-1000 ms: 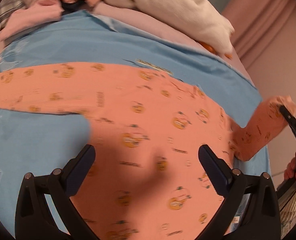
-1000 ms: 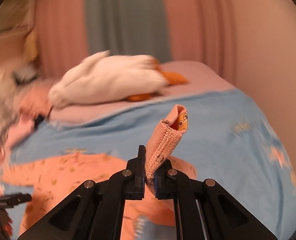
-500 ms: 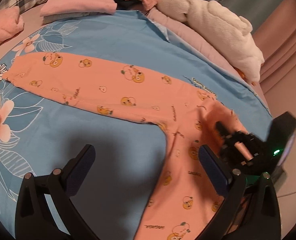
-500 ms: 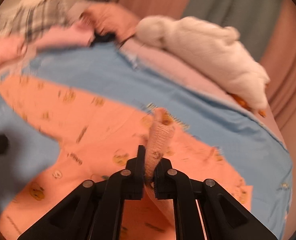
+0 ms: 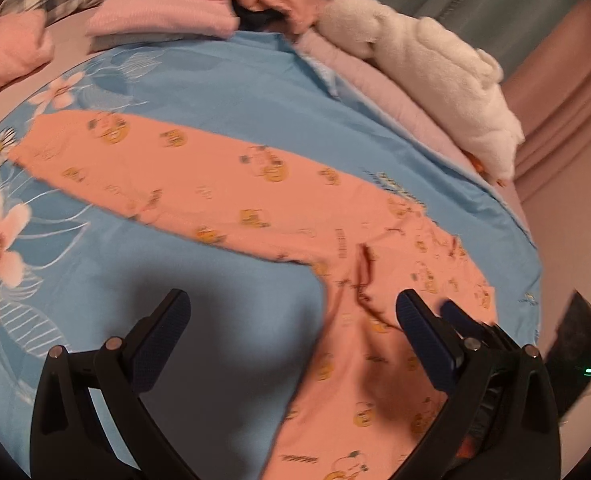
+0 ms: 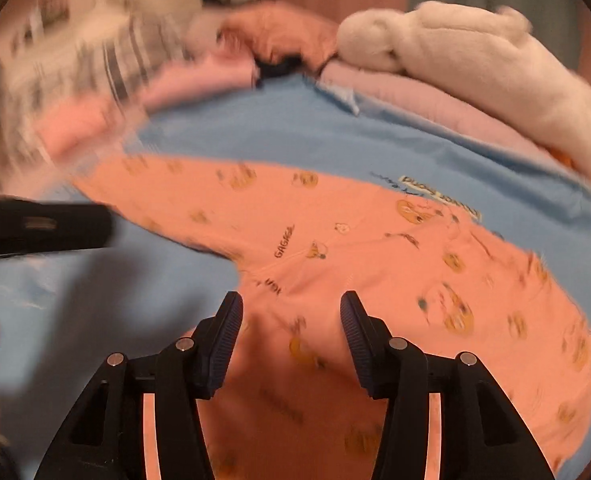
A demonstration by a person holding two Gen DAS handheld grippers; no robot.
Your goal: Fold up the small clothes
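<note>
— What do we see now?
— Our orange printed top (image 5: 231, 184) lies flat on the blue flowered sheet (image 5: 223, 92), across the middle of the frame. A moment ago our right gripper (image 6: 291, 312) pinched the sleeve cuff and held it up. Now its fingers are spread apart and hold nothing.
— So the sleeve is down?
— Yes, we think it is folded over the body, at the lower right of the frame.
— And our left gripper (image 5: 291, 320)?
— Its fingers are wide apart and empty, low in the frame over the sheet and the top's edge.
— What is left?
— The long sleeve reaching to the upper left is still out. We think it gets folded next.
— And the white plush toy (image 5: 427, 68)?
— At the upper right, well apart.
</note>
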